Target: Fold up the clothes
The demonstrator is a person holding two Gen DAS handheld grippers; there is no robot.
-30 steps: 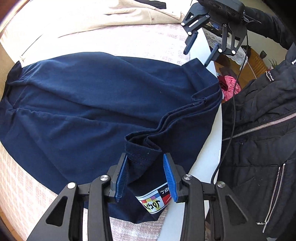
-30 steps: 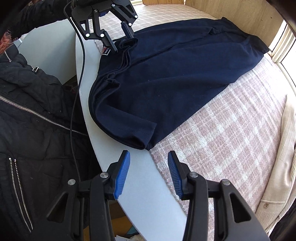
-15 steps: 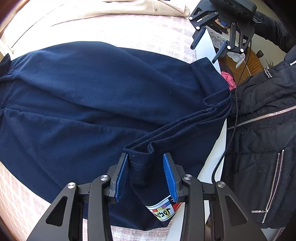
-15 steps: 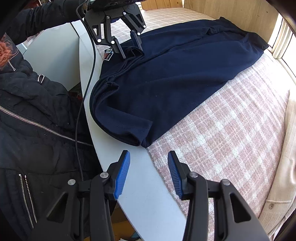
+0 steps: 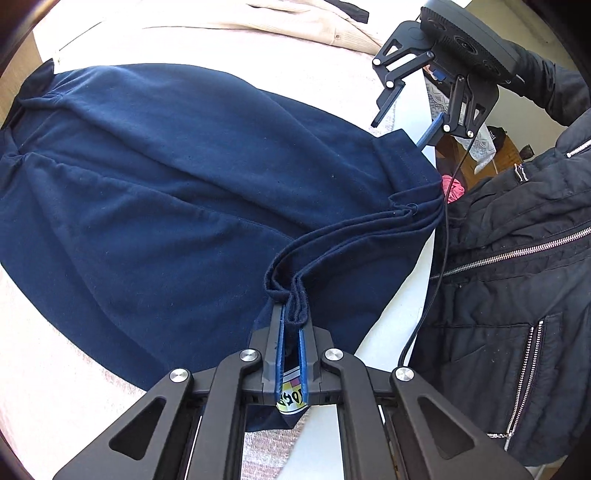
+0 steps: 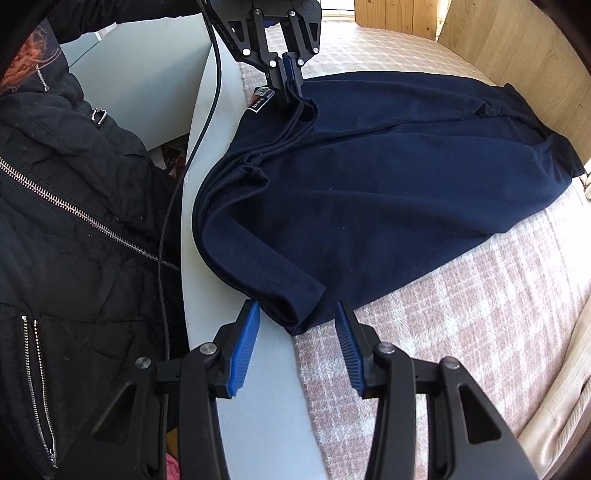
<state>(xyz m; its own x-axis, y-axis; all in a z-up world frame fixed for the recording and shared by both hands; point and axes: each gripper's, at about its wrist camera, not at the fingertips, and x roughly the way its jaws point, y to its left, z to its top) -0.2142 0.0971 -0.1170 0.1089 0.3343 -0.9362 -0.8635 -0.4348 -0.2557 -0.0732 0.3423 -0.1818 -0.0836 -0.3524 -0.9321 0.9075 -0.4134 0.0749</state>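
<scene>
Your left gripper [image 5: 291, 325] hides the navy shirt's [image 5: 155, 206] hem corner, pinching it tight. The shirt lies lengthwise across the checked cloth [image 6: 461, 321]. Your right gripper [image 6: 295, 325] straddles the opposite corner, jaws apart.

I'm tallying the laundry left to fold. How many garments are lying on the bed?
2. A navy shirt spreads across the bed's near side, its hem pinched in the left gripper. A beige garment lies along the far edge. More may lie out of view.

Strong daylight overexposes the pale bed cover [image 5: 303, 48] at its far edge; both sharp fisheye views bend at the rims.
</scene>
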